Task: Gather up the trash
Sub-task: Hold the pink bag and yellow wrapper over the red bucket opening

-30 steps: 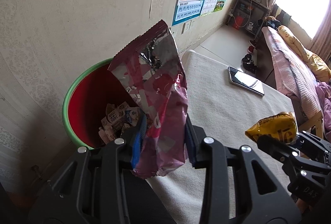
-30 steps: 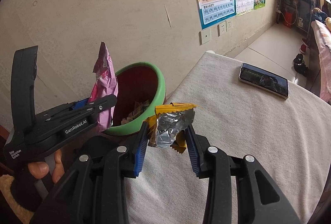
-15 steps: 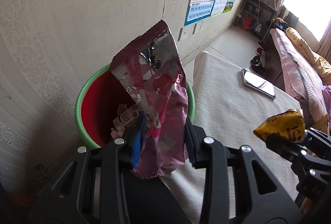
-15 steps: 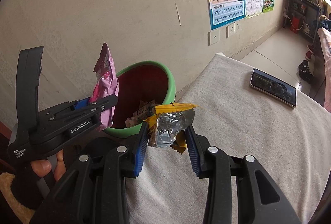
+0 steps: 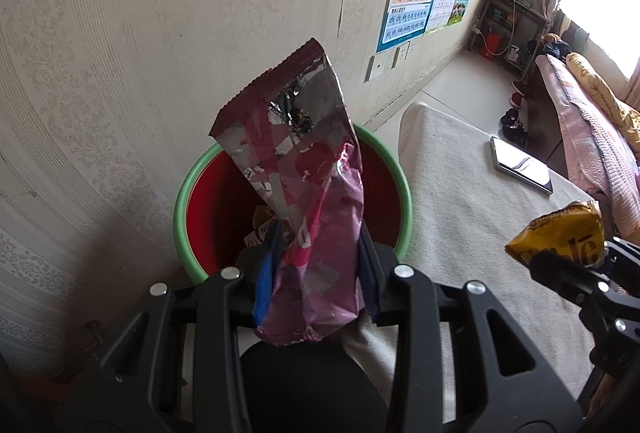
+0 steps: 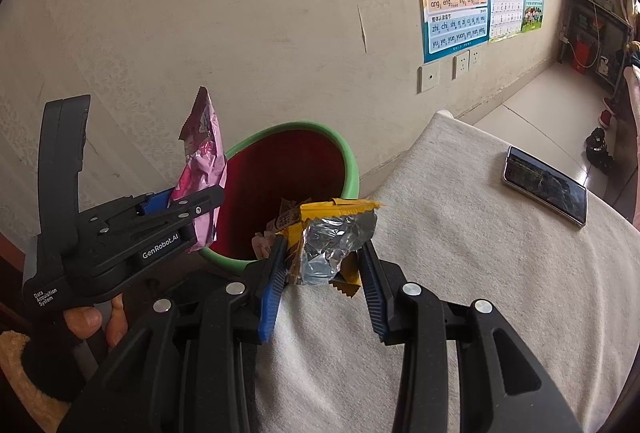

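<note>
The bin (image 5: pixel 192 177), red inside with a green rim, is now seen nearer and more centrally in both wrist views than a second ago, so both hands have been carried toward it across the end of the cloth-covered table (image 6: pixel 500 273). The pink wrapper (image 5: pixel 308 217) is clamped upright in the left gripper (image 5: pixel 316 273), and in the left wrist view it now stands in line with the bin's mouth; from the right wrist view it appears just at the near rim, so whether it is fully over the opening cannot be told. The yellow wrapper (image 6: pixel 332 245), crumpled with its foil lining showing, is held pinched in the right gripper (image 6: pixel 324 273), above the table's edge next to the bin and not yet over it. Neither grip has been loosened. Trash is already seen at the bin's bottom. A phone (image 6: pixel 544 191) is left lying near the far edge of the table. The carrying step is judged nearly done; release over the bin is what remains for both wrappers.
</note>
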Motion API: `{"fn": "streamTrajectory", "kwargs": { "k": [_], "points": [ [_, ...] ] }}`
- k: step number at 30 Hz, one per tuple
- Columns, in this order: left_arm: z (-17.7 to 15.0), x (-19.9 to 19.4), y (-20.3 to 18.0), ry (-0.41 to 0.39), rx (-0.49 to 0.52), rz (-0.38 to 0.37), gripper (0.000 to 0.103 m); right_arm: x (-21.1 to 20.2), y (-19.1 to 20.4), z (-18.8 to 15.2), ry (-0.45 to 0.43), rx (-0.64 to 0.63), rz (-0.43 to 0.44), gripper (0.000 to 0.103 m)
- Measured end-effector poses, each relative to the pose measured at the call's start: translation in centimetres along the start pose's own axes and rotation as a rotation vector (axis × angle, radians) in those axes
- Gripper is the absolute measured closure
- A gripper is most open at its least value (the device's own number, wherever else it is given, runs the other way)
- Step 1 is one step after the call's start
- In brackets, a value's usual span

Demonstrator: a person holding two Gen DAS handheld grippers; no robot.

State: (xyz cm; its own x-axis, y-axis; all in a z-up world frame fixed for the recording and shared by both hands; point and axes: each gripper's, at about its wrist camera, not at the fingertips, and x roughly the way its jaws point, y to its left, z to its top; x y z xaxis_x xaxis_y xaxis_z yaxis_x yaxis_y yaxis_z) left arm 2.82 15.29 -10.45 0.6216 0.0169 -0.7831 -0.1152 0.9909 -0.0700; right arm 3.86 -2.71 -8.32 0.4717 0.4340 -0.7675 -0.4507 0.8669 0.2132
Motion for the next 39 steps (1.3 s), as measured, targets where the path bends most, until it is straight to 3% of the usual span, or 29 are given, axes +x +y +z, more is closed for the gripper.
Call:
{"fn": "streamTrajectory", "kwargs": {
  "k": [39],
  "points": [
    [0.7,3.8,2.8,0.086,-0.012,0.01,0.069,4.9,2.1,2.7,0.05,-0.073,-0.028,0.067]
  ]
}}
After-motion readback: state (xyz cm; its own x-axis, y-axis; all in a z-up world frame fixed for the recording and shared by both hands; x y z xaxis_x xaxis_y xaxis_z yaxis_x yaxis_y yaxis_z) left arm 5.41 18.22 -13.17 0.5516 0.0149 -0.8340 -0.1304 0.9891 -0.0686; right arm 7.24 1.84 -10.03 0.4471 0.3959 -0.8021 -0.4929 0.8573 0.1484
